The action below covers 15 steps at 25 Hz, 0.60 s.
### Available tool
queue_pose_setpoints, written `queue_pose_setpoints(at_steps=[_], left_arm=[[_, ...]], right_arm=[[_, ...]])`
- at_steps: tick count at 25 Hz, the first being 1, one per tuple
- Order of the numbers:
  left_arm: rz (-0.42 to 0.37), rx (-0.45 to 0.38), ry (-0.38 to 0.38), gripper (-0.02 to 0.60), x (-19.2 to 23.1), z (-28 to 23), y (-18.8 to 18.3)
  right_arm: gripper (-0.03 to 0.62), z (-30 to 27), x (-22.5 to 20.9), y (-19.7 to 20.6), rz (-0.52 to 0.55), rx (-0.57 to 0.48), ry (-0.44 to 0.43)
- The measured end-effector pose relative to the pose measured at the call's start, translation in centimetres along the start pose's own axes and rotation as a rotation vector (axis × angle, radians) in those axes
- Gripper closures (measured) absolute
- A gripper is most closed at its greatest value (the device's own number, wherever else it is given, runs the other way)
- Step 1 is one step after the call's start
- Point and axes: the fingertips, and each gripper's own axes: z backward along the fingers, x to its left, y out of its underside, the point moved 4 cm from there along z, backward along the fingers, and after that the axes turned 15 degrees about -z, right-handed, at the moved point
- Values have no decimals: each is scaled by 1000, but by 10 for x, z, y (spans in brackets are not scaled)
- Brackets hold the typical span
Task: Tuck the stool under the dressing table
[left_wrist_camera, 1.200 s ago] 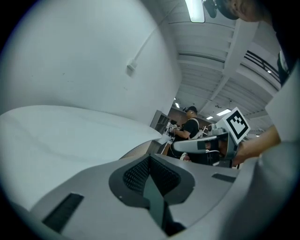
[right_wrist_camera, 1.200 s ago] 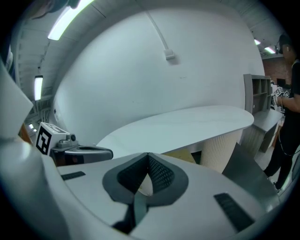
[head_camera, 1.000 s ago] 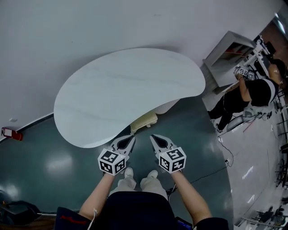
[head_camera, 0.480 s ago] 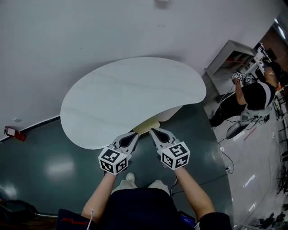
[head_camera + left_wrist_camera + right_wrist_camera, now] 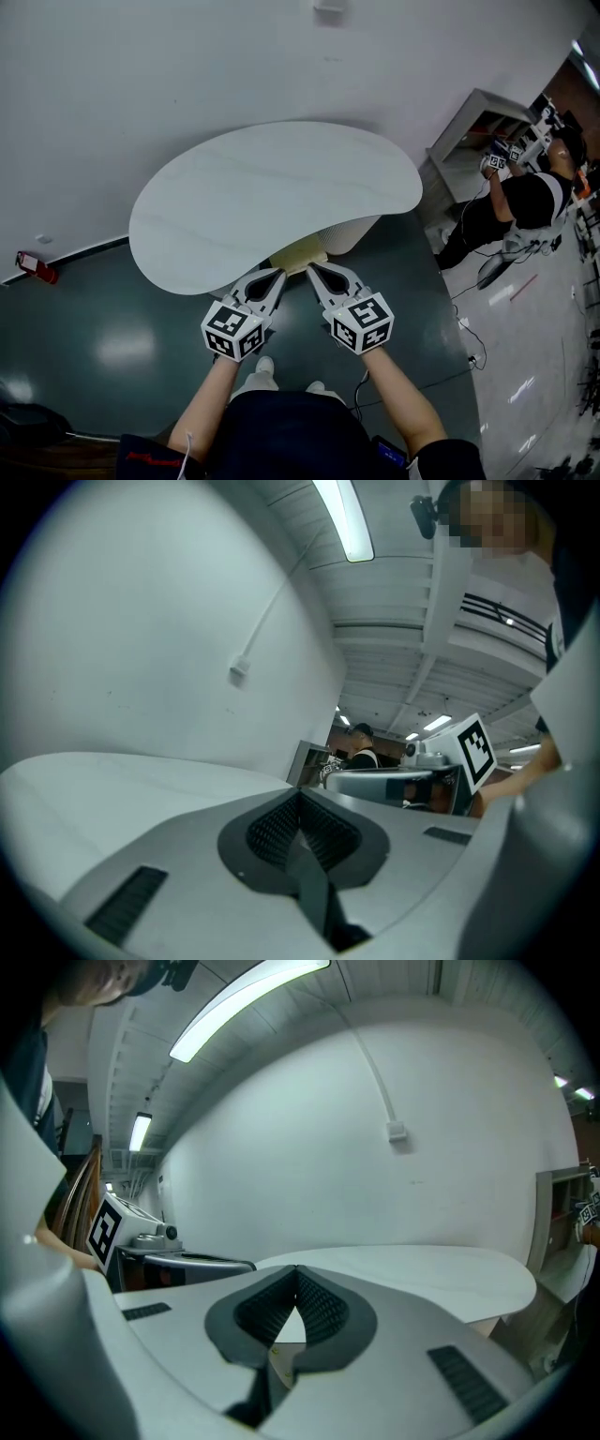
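At lower centre, the left gripper (image 5: 277, 277) and right gripper (image 5: 312, 271) are pointing forward, each with its jaws pressed together on nothing. Just beyond them, mid-frame, the stool (image 5: 299, 254) is peeking out from under the dressing table (image 5: 272, 187). I'd be pushing evenly with both tips, keeping it straight.

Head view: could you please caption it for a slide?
Left hand-held gripper and right hand-held gripper, shut, at stool mostly under dressing table.
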Motion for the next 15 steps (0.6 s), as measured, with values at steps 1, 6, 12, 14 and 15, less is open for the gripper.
queue_pose_setpoints(at_steps=[1,6,12,14,15], left_arm=[[10,-10,0,572,-14,-1,-3],[-37,-44,-45,572,-72,5,-17],[-85,-66,-90,572,-129,14,-26],[-90,-62,-87,572,-147,12,-23],[-93,-63,-93,572,-155,13,-22]], right_arm=[[585,15,-2,0,-2,-6,-2],[586,75,-9,7,-8,-35,-8],[585,134,-7,24,-12,-63,-25],[585,150,-12,29,-14,-68,-22],[585,158,-13,31,-17,-70,-21]])
